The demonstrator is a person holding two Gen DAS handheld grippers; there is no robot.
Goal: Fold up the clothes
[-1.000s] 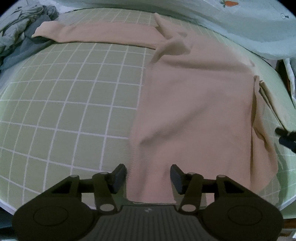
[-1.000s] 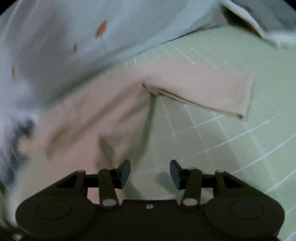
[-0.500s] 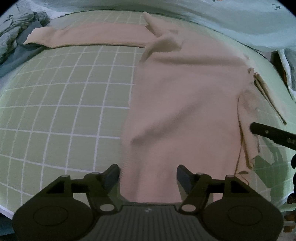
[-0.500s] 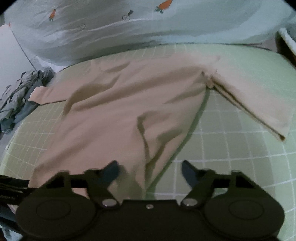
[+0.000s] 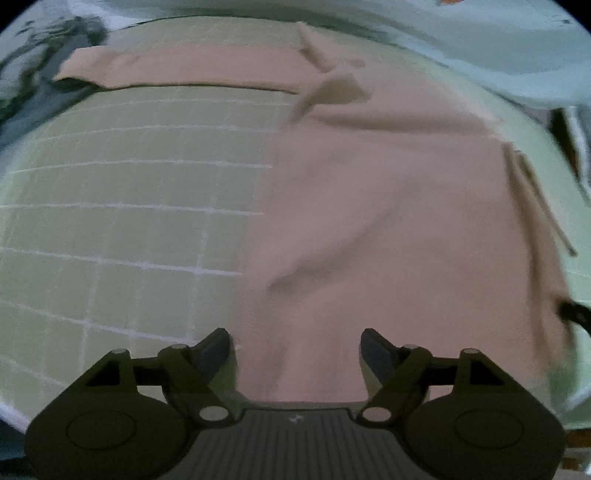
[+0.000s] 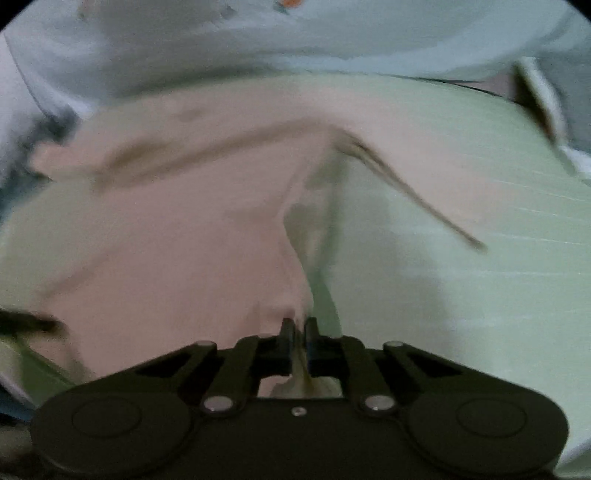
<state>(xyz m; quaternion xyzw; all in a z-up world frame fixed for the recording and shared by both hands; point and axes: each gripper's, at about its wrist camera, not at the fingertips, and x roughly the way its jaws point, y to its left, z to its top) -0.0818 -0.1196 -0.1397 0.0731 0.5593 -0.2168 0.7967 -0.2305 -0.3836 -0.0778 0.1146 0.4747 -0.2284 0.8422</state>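
A beige long-sleeved top (image 5: 388, 206) lies spread on the green grid mat (image 5: 122, 206), one sleeve (image 5: 192, 68) stretched to the far left. My left gripper (image 5: 295, 349) is open, its fingers either side of the top's near hem. In the right wrist view the top (image 6: 177, 229) fills the left half, with its other sleeve (image 6: 454, 181) running right. My right gripper (image 6: 298, 334) is shut on the top's hem at the near right corner. The view is blurred by motion.
A light blue sheet with carrot prints (image 6: 332, 33) lies along the far side of the mat. A heap of grey-blue clothes (image 5: 33, 70) sits at the far left. The green mat (image 6: 480, 314) lies bare to the right of the top.
My right gripper has closed from open onto the top's hem. My left gripper has opened wider and stays at the near hem. The top's right side has been pulled flatter.
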